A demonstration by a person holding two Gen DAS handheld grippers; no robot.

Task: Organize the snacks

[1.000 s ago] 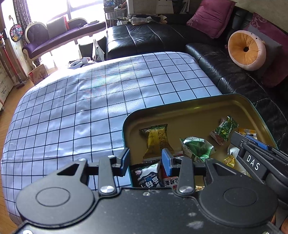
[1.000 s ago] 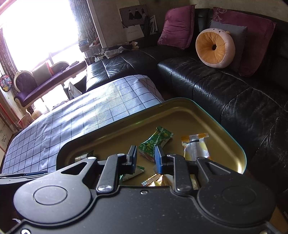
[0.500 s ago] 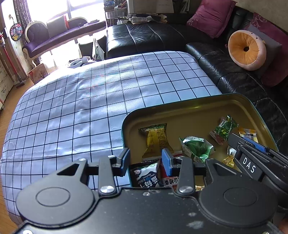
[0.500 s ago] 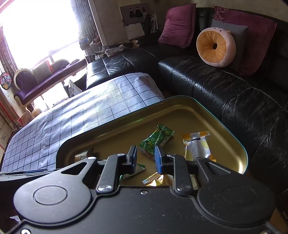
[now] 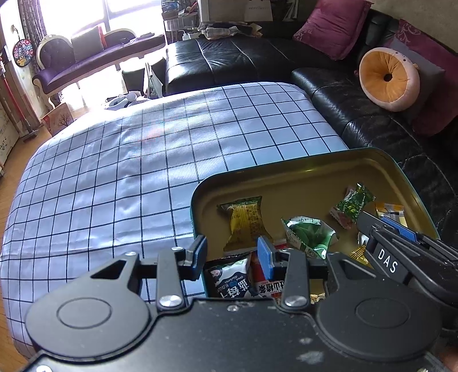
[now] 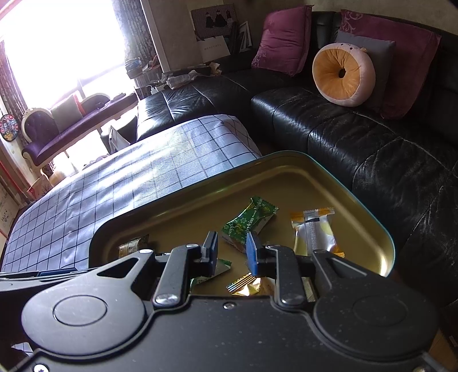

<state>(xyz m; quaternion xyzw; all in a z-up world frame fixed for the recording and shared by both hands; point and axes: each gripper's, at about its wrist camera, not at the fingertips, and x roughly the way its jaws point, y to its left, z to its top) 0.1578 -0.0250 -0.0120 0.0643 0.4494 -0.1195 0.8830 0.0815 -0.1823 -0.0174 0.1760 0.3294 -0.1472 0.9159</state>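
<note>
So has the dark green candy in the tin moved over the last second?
No. In the left wrist view the dark green candy lies in the same spot near the tin's far right side, beyond the light green packet.

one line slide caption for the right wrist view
Open right tool above a gold tin tray of wrapped snacks.

Black leather sofa (image 5: pixel 357 94), sunlit window (image 6: pixel 57 54)

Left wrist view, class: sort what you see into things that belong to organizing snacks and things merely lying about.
Belongs to the job:
tin
yellow packet
green packet
left tool
right tool

Just lying about:
round cushion
purple pillow
sofa
checked cloth
</note>
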